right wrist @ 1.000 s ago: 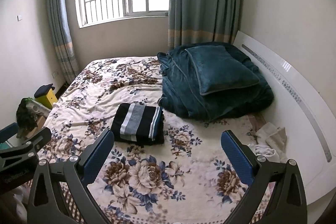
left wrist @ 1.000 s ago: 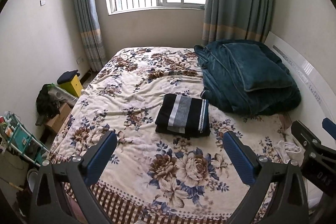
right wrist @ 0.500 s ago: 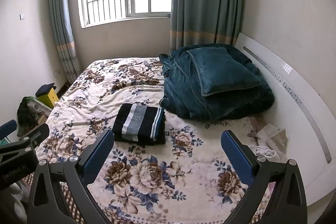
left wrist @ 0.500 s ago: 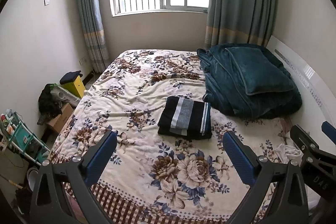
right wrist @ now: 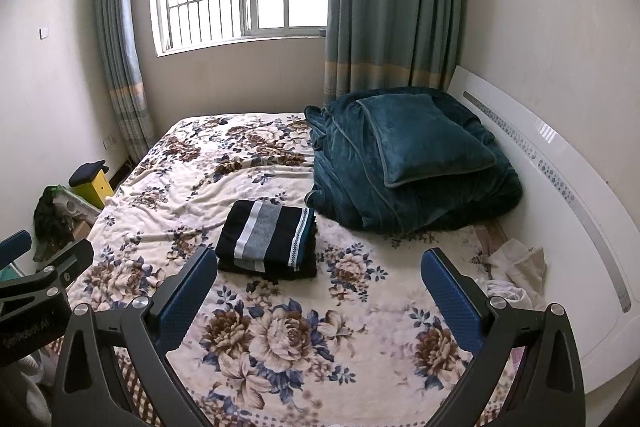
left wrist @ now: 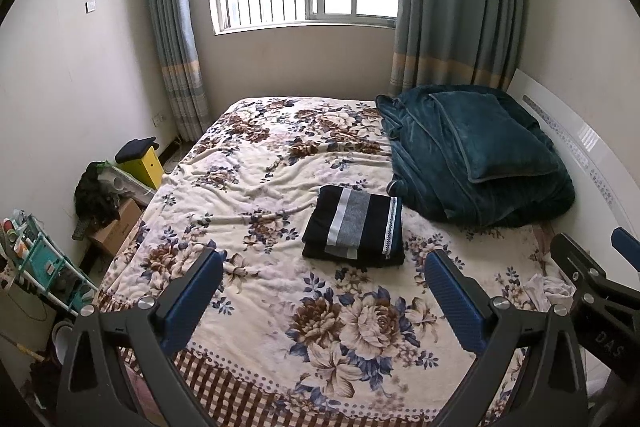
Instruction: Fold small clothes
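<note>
A folded black garment with white and grey stripes [left wrist: 354, 225] [right wrist: 268, 239] lies flat on the floral bedspread [left wrist: 280, 171] [right wrist: 224, 163], near the middle of the bed. My left gripper [left wrist: 324, 291] hangs open over the near end of the bed, well short of the garment, with nothing between its blue pads. Held open at about the same distance, my right gripper [right wrist: 320, 287] is also empty. Each gripper's body shows at the edge of the other's view.
A teal quilt with a pillow on top [left wrist: 476, 155] [right wrist: 408, 163] fills the far right of the bed against the white headboard [right wrist: 560, 187]. Crumpled white cloth [right wrist: 516, 271] lies by the headboard. Boxes, a yellow stool [left wrist: 142, 163] and a teal rack [left wrist: 44, 263] crowd the left floor.
Both grippers have drawn back and tilted up a little, so the garment sits slightly farther away in each view. Their jaws stayed open.
</note>
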